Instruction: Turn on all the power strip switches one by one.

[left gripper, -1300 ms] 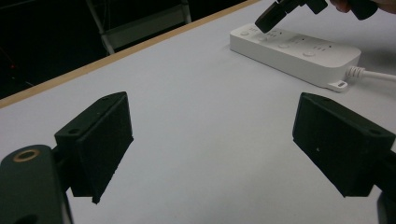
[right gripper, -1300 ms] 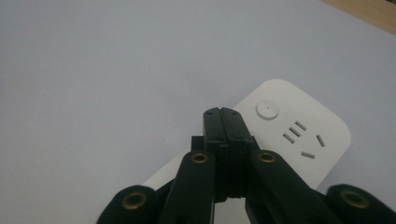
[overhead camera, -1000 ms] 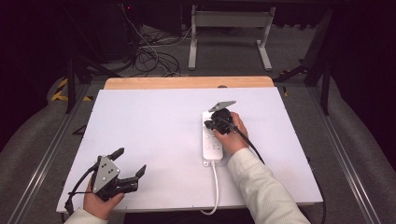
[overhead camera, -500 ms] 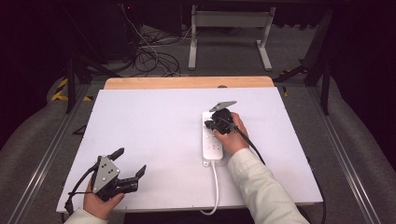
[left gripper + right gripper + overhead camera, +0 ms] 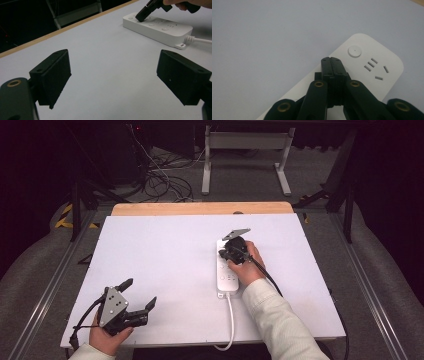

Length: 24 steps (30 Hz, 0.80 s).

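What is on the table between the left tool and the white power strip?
Nothing: in the high view, bare white table lies between the left tool and the power strip.

Matt white surface, smooth plastic, bare wood edge

The surface (image 5: 165, 265) looks matt white and smooth, with a light wooden strip (image 5: 200, 208) at its far edge. The power strip (image 5: 372, 62) is smooth white plastic, faintly glossy. Both tools' jaws are matt black plastic with brass-coloured rivets.
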### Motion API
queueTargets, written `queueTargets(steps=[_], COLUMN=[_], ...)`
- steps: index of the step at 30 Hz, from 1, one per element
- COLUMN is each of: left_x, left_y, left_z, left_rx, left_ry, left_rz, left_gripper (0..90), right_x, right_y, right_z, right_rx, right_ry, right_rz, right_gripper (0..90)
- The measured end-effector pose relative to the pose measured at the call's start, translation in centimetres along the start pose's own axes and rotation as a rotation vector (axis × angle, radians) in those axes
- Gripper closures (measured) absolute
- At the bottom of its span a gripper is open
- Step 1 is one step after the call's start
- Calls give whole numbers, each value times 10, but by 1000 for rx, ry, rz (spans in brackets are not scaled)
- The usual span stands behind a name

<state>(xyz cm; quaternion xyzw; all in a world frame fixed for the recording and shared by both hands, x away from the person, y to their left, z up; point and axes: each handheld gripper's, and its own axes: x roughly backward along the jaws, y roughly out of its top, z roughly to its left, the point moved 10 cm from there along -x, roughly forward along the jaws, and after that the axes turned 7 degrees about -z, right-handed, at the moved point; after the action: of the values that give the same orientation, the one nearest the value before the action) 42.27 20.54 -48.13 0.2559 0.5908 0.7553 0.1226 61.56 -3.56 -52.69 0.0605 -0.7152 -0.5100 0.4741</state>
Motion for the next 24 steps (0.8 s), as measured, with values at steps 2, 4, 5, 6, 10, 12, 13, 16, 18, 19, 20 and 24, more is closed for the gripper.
queueTargets(steps=[2,4,5,6,10,12,13,16,18,19,20,24], left_x=[0,1,1,0,0,0,0,1,0,0,0,0], left_y=[0,0,0,1,0,0,0,1,0,0,0,1], left_z=[0,0,0,0,1,1,0,0,0,0,0,1], left_rx=[-1,-1,0,-2,0,-5,-1,-3,-2,-2,-2,-2], left_ry=[1,1,2,2,3,5,2,3,2,2,1,3], left_rz=[-1,-2,-2,-3,0,1,1,-3,-2,-1,-1,-4], left_gripper=[123,123,123,123,123,124,123,123,123,123,123,124], right_x=[0,0,0,1,18,21,21,21,22,22,22,22], right_y=[0,0,0,2,26,34,35,39,41,41,42,44], right_z=[1,1,1,3,7,9,11,13,12,12,10,5], right_rx=[5,3,-3,-19,-22,-8,11,25,23,21,21,15], right_ry=[-5,-9,-3,31,54,55,52,51,47,45,42,32], right_rz=[8,6,5,-15,-168,-158,-145,-144,-146,-147,-145,-144], right_gripper=[900,900,900,900,900,900,900,900,900,900,900,900])
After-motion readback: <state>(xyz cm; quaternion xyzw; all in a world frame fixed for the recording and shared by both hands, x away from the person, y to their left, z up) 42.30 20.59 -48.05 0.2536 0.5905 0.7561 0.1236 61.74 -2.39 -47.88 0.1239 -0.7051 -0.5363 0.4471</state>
